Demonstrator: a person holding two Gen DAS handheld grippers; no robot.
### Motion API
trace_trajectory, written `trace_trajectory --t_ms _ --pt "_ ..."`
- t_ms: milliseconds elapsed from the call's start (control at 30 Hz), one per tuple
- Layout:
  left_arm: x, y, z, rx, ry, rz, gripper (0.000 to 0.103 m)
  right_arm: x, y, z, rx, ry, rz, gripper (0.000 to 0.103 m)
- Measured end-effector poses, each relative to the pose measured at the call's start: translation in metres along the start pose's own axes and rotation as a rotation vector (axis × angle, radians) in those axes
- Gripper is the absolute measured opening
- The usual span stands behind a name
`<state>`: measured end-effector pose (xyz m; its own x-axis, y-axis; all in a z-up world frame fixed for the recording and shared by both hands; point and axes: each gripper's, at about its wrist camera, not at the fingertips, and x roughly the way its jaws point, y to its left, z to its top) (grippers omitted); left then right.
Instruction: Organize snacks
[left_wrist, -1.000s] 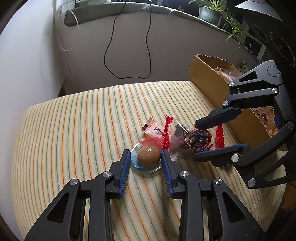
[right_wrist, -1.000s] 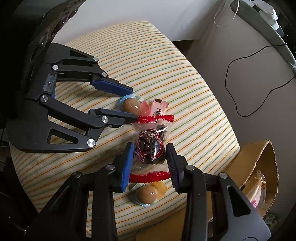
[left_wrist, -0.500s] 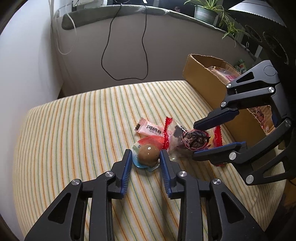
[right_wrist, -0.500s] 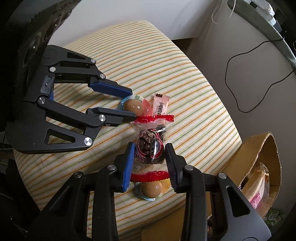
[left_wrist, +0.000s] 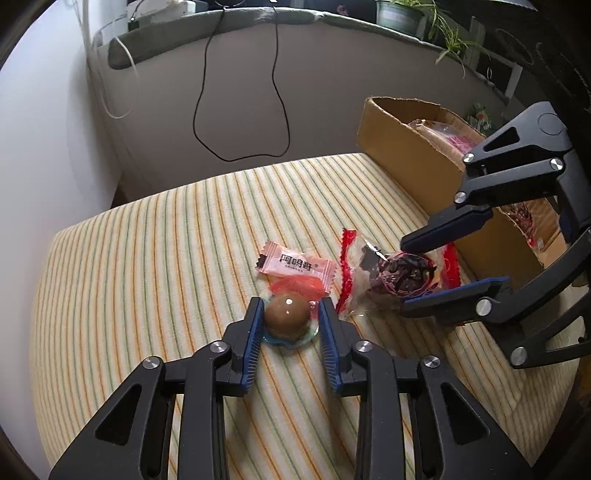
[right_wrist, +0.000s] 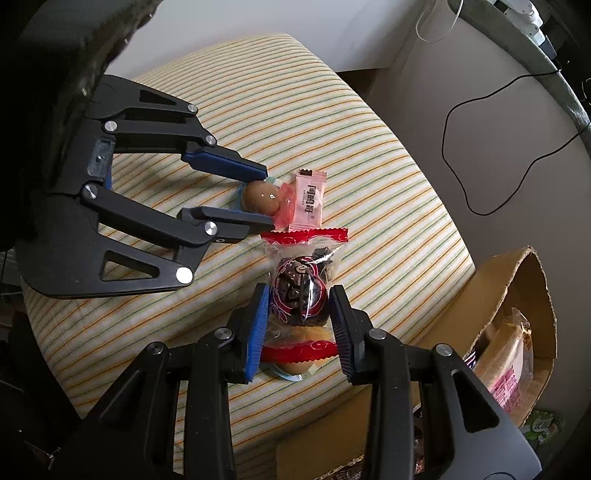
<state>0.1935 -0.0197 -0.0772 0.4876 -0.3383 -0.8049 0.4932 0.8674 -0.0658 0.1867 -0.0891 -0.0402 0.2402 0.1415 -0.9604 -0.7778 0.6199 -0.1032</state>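
Snacks lie mid-cushion (left_wrist: 147, 258), near the box (left_wrist: 406, 155) edge. Left gripper (left_wrist: 288, 314) pinches the egg (left_wrist: 287, 316) by its sides; right gripper (right_wrist: 300, 306) pinches the date bag (right_wrist: 301, 291), likely so both can go into the box.

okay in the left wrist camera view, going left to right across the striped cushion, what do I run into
Wrapped brown egg between the left gripper's fingers → clear bag of dark snacks with red ends, in the right gripper → cardboard box. The pink candy wrapper overlaps the egg's span, so I skip it.
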Motion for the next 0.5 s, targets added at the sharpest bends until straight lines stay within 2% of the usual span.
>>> trace_trajectory --t_ms 67,267,500 --pt "0.0 0.003 0.0 -0.024 -0.002 -0.016 0.024 0.002 -0.002 0.003 0.01 -0.003 -0.002 0.035" --pt "-0.006 0.005 -0.004 -0.038 -0.01 0.006 0.024 -0.009 -0.004 -0.001 0.031 -0.037 0.004 0.035" --pt "-0.03 0.008 -0.003 -0.074 -0.046 0.017 0.024 -0.034 0.0 -0.008 0.048 -0.098 0.012 0.035"
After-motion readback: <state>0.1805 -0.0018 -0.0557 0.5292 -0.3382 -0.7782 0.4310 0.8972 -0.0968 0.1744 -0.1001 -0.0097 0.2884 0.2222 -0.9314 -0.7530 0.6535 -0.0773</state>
